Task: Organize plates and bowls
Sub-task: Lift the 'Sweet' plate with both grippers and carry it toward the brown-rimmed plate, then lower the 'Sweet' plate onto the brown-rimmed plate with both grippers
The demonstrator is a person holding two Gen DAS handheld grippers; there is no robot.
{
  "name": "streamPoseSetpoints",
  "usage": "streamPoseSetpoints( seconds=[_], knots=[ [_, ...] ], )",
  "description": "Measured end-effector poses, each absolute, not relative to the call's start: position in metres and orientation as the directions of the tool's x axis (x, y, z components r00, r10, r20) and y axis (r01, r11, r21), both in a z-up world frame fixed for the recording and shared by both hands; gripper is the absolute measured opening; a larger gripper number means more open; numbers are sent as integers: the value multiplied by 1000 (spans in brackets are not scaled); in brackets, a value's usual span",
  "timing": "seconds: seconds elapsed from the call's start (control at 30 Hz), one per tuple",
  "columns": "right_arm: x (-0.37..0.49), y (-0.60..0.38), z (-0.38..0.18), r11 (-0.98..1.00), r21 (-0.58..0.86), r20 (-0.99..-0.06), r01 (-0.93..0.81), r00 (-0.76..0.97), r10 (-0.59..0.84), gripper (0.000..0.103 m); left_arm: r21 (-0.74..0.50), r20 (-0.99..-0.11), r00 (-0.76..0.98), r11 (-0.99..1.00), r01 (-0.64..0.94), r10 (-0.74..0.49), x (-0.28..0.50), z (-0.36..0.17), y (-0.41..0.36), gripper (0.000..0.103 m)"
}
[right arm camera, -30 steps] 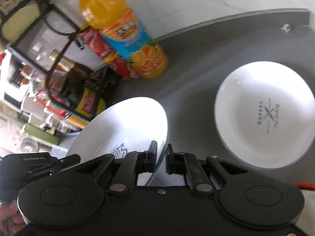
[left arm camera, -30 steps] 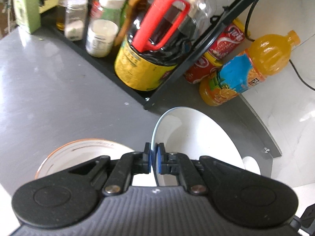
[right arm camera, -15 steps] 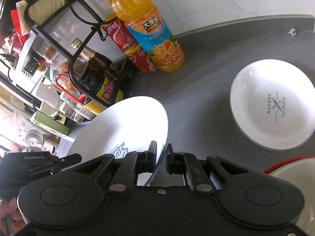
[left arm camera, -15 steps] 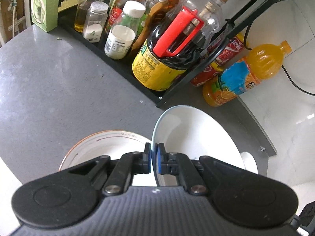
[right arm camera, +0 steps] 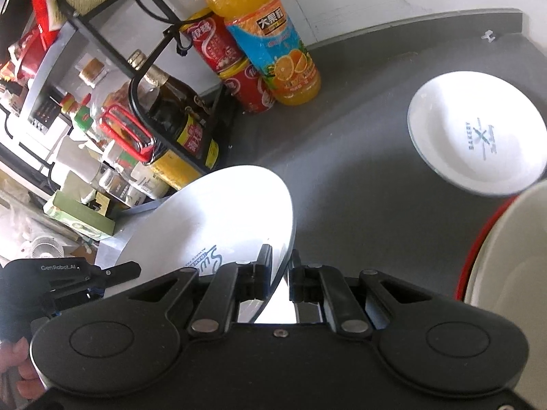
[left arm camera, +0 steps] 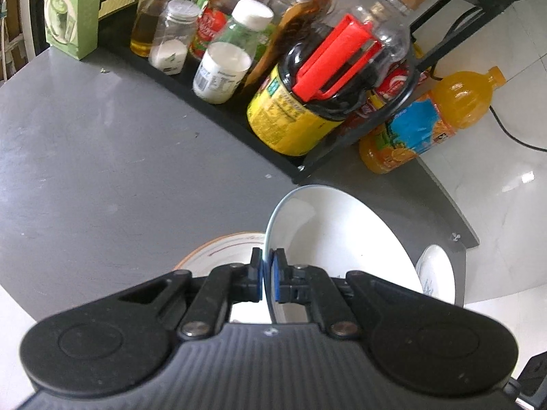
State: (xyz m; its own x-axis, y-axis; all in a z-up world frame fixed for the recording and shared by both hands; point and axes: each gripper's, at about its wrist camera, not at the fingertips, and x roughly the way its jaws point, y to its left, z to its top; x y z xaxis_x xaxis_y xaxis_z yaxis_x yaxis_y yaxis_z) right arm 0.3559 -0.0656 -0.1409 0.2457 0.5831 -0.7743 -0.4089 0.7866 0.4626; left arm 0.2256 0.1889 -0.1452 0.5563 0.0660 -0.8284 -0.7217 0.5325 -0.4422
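Note:
A white plate [left arm camera: 342, 239] hangs tilted above the grey counter [left arm camera: 85, 171], and each gripper pinches one edge of it. My left gripper [left arm camera: 267, 273] is shut on its near rim. In the right wrist view the same plate [right arm camera: 222, 212] shows blue lettering; my right gripper [right arm camera: 278, 273] is shut on its right rim, while the left gripper [right arm camera: 102, 273] reaches its left edge. Below the held plate lies an orange-rimmed plate [left arm camera: 222, 249]. A white "Bakery" plate [right arm camera: 475, 133] sits on the counter at the right. A red-rimmed white bowl [right arm camera: 506, 290] fills the right edge.
A black rack [left arm camera: 239, 126] full of sauce bottles and jars lines the back of the counter. An orange juice bottle [right arm camera: 273, 51] and red cans [right arm camera: 239, 68] stand by the white wall. A person's fingers [right arm camera: 20, 369] show at bottom left.
Both grippers have drawn back from the rack with the plate still held. The Bakery plate has slid toward the upper right of the right view, and the red-rimmed bowl has come into view.

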Motion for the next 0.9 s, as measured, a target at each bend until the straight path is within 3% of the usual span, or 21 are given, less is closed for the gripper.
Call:
streamPoseSetpoints(
  seconds=[0.9],
  knots=[
    [293, -64, -164, 863, 369, -827, -344, 303, 474, 9, -431, -863, 502, 592, -681, -51, 202, -183, 201, 5]
  ],
)
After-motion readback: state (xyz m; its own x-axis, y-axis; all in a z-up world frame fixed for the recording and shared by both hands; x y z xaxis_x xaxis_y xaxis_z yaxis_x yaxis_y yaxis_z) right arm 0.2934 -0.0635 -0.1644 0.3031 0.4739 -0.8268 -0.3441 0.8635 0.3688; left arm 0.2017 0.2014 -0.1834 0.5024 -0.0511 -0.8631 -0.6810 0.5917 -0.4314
